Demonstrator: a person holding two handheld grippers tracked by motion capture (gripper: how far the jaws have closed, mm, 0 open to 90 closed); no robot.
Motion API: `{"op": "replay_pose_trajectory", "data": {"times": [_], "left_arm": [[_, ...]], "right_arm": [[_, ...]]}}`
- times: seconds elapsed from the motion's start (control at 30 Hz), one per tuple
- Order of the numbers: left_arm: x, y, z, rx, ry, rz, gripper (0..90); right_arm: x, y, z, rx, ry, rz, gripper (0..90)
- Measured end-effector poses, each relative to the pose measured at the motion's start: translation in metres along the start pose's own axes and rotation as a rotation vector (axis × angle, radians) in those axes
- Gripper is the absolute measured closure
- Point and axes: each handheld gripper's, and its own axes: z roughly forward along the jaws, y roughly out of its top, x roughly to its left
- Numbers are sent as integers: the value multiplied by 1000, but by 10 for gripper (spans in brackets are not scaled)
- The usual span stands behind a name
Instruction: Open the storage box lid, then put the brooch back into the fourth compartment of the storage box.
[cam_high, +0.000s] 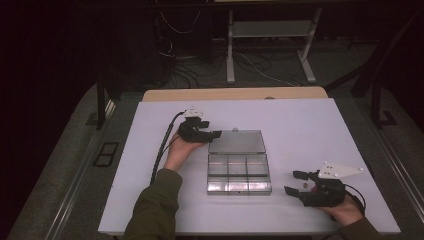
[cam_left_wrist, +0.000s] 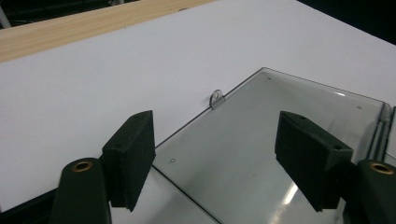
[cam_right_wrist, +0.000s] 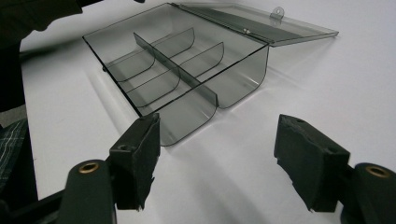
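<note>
A clear plastic compartment box (cam_high: 239, 172) stands open mid-table, its lid (cam_high: 237, 142) folded back flat on the far side. My left gripper (cam_high: 212, 134) hovers at the lid's left edge, jaws open. In the left gripper view the lid (cam_left_wrist: 261, 140) and its small latch tab (cam_left_wrist: 216, 99) lie beneath the left gripper (cam_left_wrist: 217, 158), with nothing between the pads. My right gripper (cam_high: 295, 182) rests low to the right of the box, open and holding nothing. In the right gripper view the divided box (cam_right_wrist: 177, 70) and lid (cam_right_wrist: 261, 21) lie ahead of the right gripper (cam_right_wrist: 217, 158).
The white tabletop (cam_high: 300, 125) has a wooden strip (cam_high: 235, 93) along its far edge. Beyond it on the dark floor are cables and a metal stand (cam_high: 272, 30). A green sleeve (cam_high: 155, 205) comes in at the lower left.
</note>
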Motion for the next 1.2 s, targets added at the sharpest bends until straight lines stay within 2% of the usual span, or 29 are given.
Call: {"op": "replay_pose_trajectory", "data": {"times": [0.2,0.3,0.43,0.5,0.77,1.2], "left_arm": [[-12,-4,-11,-30,-11,20,250],[-18,-8,-18,-61,-20,23,247],[-23,-8,-28,-71,-27,33,240],[-26,-9,-32,-65,-20,49,240],[-35,-16,-43,-66,-22,68,230],[-47,-32,-61,-64,-8,85,170]], "right_arm": [[1,0,-1,-1,0,0,309],[0,0,0,-1,-1,1,309],[1,0,-1,-2,-3,2,309],[1,0,-1,-4,-3,2,309],[0,0,-1,-5,-4,-2,309],[0,1,-1,-6,-3,-4,309]]}}
